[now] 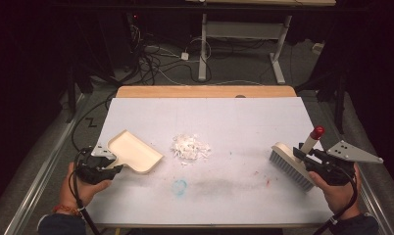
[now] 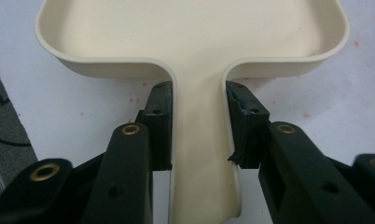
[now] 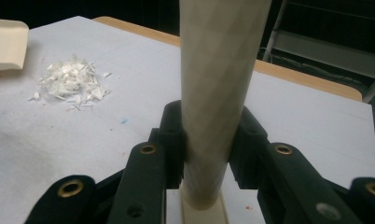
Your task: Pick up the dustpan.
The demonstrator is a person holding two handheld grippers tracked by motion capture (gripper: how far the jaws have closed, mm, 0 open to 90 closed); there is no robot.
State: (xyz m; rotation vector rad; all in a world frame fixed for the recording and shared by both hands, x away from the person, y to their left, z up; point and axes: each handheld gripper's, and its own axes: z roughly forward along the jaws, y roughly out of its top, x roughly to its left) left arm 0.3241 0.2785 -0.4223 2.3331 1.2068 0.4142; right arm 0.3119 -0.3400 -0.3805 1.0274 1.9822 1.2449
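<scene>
A cream dustpan (image 1: 135,151) hangs just above the white table cover at the left, and my left gripper (image 1: 107,166) is shut on its flat handle (image 2: 199,140). At the right a hand brush (image 1: 290,164) with pale bristles and a red-tipped handle (image 1: 313,137) is clamped by my right gripper (image 1: 307,159). In the right gripper view the jaws press both sides of the pale round handle (image 3: 220,93). A small heap of white paper scraps (image 1: 190,147) lies between pan and brush, apart from both; the same scraps (image 3: 73,84) sit ahead and left of the brush.
The white cover (image 1: 234,117) has a blue smear (image 1: 179,186) and faint red specks near its front. A wooden table edge (image 1: 205,91) runs along the back. Beyond it are table legs (image 1: 203,49) and loose cables (image 1: 156,63) on the floor.
</scene>
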